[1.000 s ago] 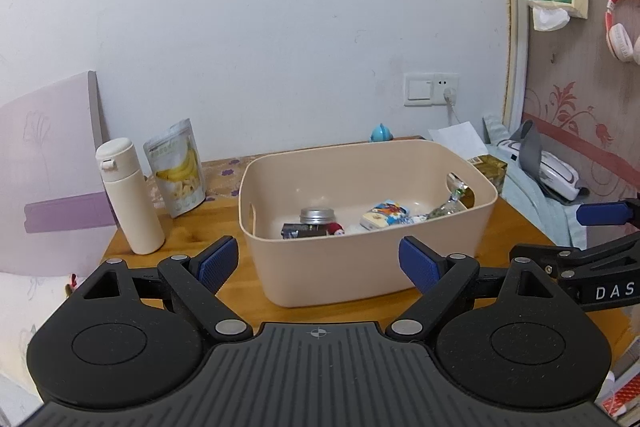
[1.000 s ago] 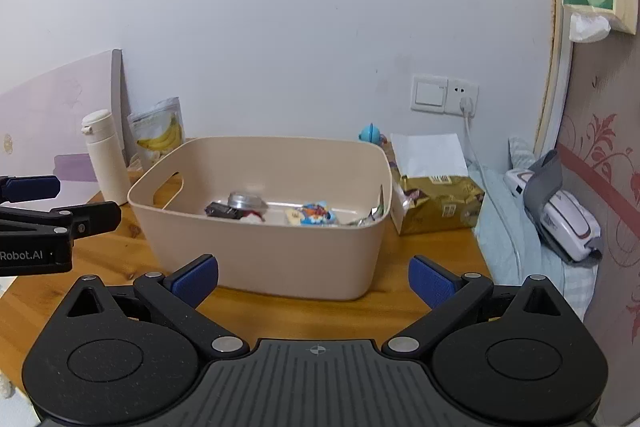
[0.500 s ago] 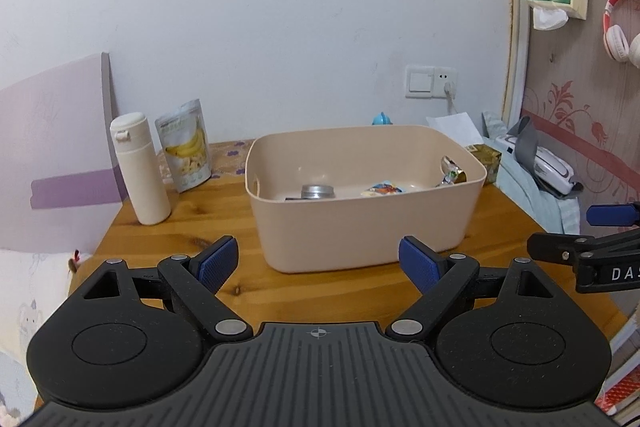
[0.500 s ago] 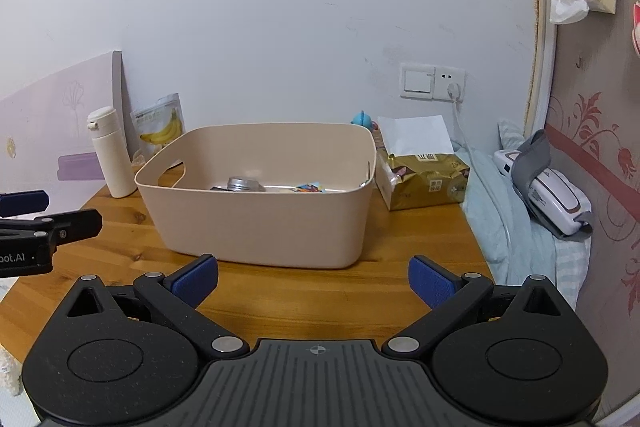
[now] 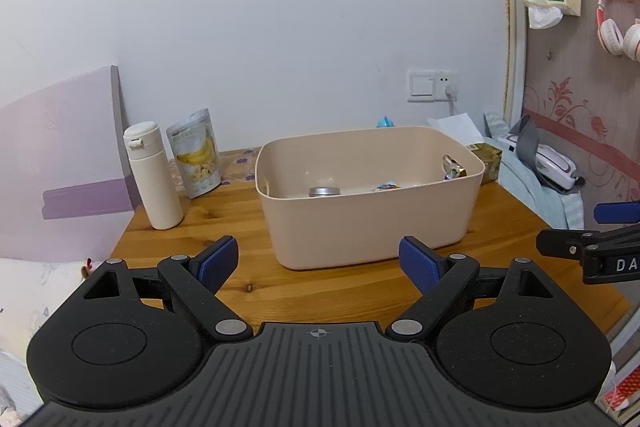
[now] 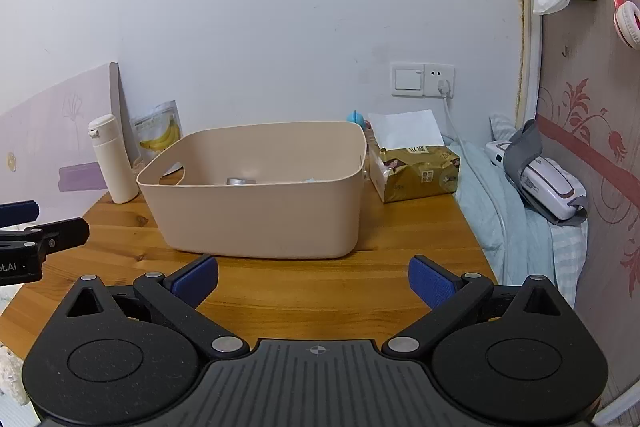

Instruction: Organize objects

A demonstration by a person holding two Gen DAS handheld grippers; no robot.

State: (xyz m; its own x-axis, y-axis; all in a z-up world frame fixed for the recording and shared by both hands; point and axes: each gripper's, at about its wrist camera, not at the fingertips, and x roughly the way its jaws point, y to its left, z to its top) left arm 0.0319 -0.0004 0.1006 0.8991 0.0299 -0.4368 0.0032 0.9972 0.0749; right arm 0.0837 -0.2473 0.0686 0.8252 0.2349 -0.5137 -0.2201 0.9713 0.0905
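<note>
Both of your grippers have backed away from the beige bin (image 5: pixel 368 195) since the earlier frames: it looked large and close under the fingers then, and now it sits smaller, mid-frame in both views, with a band of bare wooden table (image 5: pixel 320 291) between it and the blue pads. In the left view the bin's rim now hides most of what lies inside — you can just make out a small metal tin (image 5: pixel 324 191), a colourful packet (image 5: pixel 387 185) and a foil-wrapped piece (image 5: pixel 454 169) against the right-hand wall.

Your left gripper (image 5: pixel 319 263) stands wide with nothing between its fingers, and your right gripper (image 6: pixel 313 279) is likewise spread wide and empty. Neither touches the bin.

Judging by this, the pull-back reads as stepping off after a drop — the hands are free for the next item. Still outside the bin, at the left of the frame, the white flask (image 5: pixel 152 175) stands upright on the table, and the banana-chip pouch (image 5: pixel 196 153) leans just beside it against the wall. To the right of the bin sits the gold tissue pack (image 6: pixel 416 169), close to its side wall. Further right, off the table, a blood-pressure monitor (image 6: pixel 548 183) rests on the bedding.
</note>
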